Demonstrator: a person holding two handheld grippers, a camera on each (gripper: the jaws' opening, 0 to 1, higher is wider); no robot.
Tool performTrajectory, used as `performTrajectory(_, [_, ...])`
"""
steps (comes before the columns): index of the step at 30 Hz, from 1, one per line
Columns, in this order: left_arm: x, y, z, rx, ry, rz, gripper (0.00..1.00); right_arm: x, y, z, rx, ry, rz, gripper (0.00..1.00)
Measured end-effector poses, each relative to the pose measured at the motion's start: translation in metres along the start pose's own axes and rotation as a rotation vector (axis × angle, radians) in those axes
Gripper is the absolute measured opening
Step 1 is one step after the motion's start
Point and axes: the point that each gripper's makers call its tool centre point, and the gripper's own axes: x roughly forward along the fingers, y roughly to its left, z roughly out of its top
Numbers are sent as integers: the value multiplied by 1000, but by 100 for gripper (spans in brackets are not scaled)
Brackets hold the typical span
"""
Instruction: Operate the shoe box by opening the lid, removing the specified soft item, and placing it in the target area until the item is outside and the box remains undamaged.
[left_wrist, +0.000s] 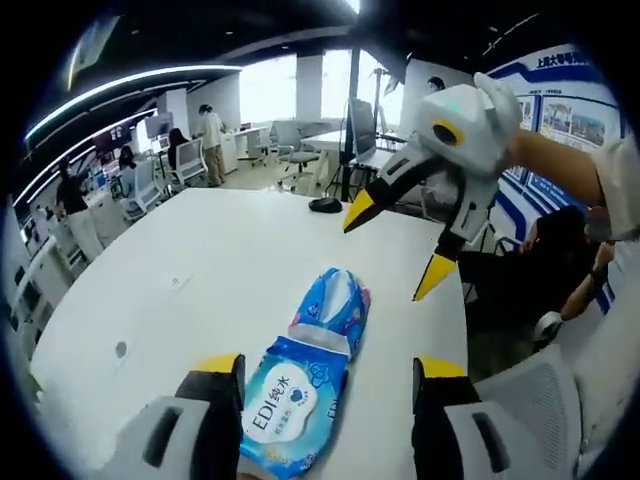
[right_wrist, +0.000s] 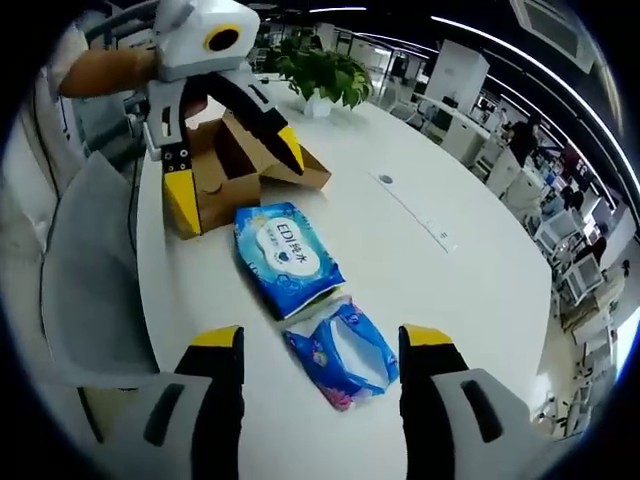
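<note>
At the upper left of the right gripper view, the left claw (right_wrist: 232, 175) hangs over the shoe box (right_wrist: 245, 165), jaws spread wide and holding nothing. The cardboard box sits with its lid swung open, which is why its inside shows. No dent or tear is visible from here, though the far walls are hidden. The claw's place above the box looks like a pause between picks rather than a grip.

Lower and toward the frame's centre, the wipes pack (right_wrist: 287, 255), blue with "EDI" on its label, lies flat on the white worktop (right_wrist: 450, 280), just beside the box and clear of it. Touching its near end is a small blue pouch (right_wrist: 345, 355), crumpled and part open. Both soft items are out of the box; my judgement is that this patch of worktop serves as the target area. The right claw (right_wrist: 315, 345) frames the pouch at the bottom of the frame, jaws apart, empty.

In the left gripper view, the same pack (left_wrist: 290, 405) sits bottom centre between the left claw's parted jaws, not pinched. The pouch (left_wrist: 335, 305) lies beyond it, mid-frame. At upper right the right claw (left_wrist: 395, 245) hovers above the worktop (left_wrist: 200, 280), yellow tips well apart, gripping nothing. Office chairs and people stand far off at upper left.
</note>
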Motion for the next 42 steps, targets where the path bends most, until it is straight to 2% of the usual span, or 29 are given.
performTrajectory(5, [-21, 5, -11, 15, -6, 42, 74, 0, 17, 18, -21, -15, 17, 64])
performTrajectory(12, [-55, 14, -26, -6, -27, 94, 80, 6, 43, 46, -57, -46, 48, 69])
performTrajectory(22, [-97, 30, -53, -58, -38, 164, 86, 19, 73, 80, -90, -80, 119, 69])
performTrajectory(25, [-113, 39, -66, -94, -37, 200, 88, 26, 82, 87, -100, -86, 139, 69])
performTrajectory(29, [-134, 51, -77, -154, -69, 256, 89, 37, 95, 96, -113, -87, 180, 69])
performTrajectory(34, [-157, 63, -95, -176, -76, 324, 88, 50, 105, 106, -138, -85, 219, 69])
performTrajectory(42, [-184, 73, -126, -256, -80, 382, 89, 71, 118, 121, -170, -86, 271, 69])
